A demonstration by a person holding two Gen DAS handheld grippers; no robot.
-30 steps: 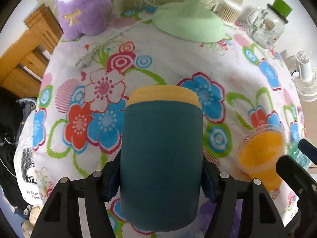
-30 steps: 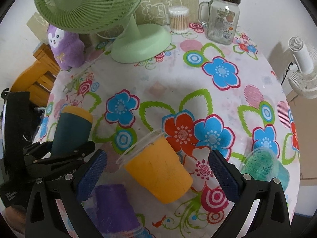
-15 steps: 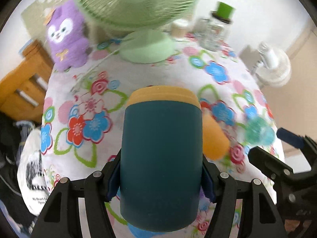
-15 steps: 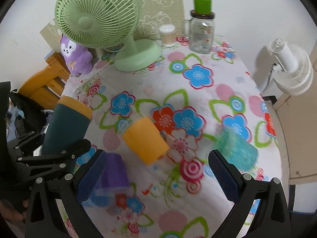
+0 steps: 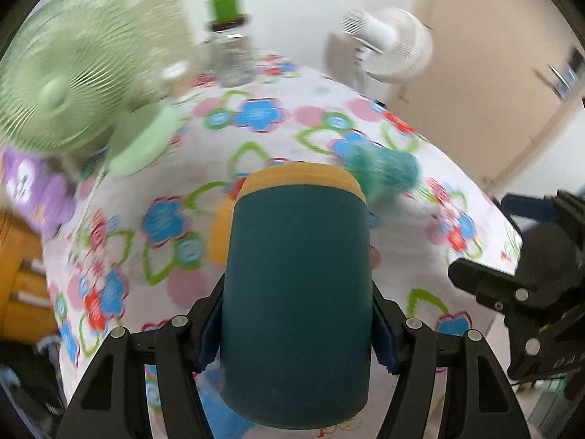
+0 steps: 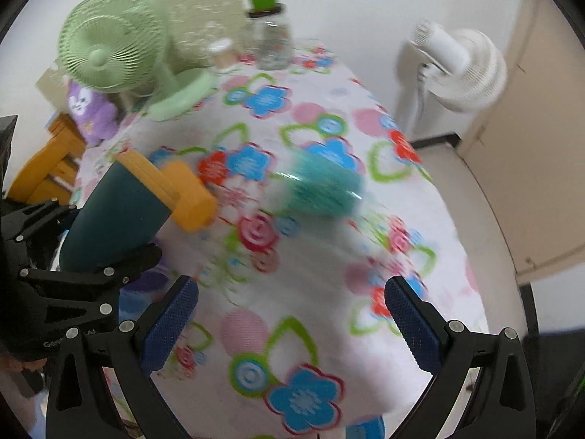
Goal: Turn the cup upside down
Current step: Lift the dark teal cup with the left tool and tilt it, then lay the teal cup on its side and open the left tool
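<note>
My left gripper (image 5: 296, 333) is shut on a dark teal cup (image 5: 296, 300) with a yellow-orange rim band, held in the air above the flowered table (image 5: 256, 135). In the right wrist view the cup (image 6: 117, 216) shows at the left, tilted with its rim up and to the right, in the left gripper (image 6: 84, 252). My right gripper (image 6: 292, 325) is open and empty above the table's near part; it shows at the right edge of the left wrist view (image 5: 530, 292).
An orange plastic cup (image 6: 190, 197), a teal plastic cup (image 6: 321, 190) on its side and a purple cup (image 6: 146, 281) lie on the table. A green fan (image 6: 109, 47), a glass jar (image 6: 268, 33) and a purple plush (image 6: 91, 109) stand at the back. A white fan (image 6: 460, 69) stands right of the table.
Both grippers have risen and pulled back from the table. The left gripper has lifted the teal cup higher and swung to the right. The views are blurred by motion.
</note>
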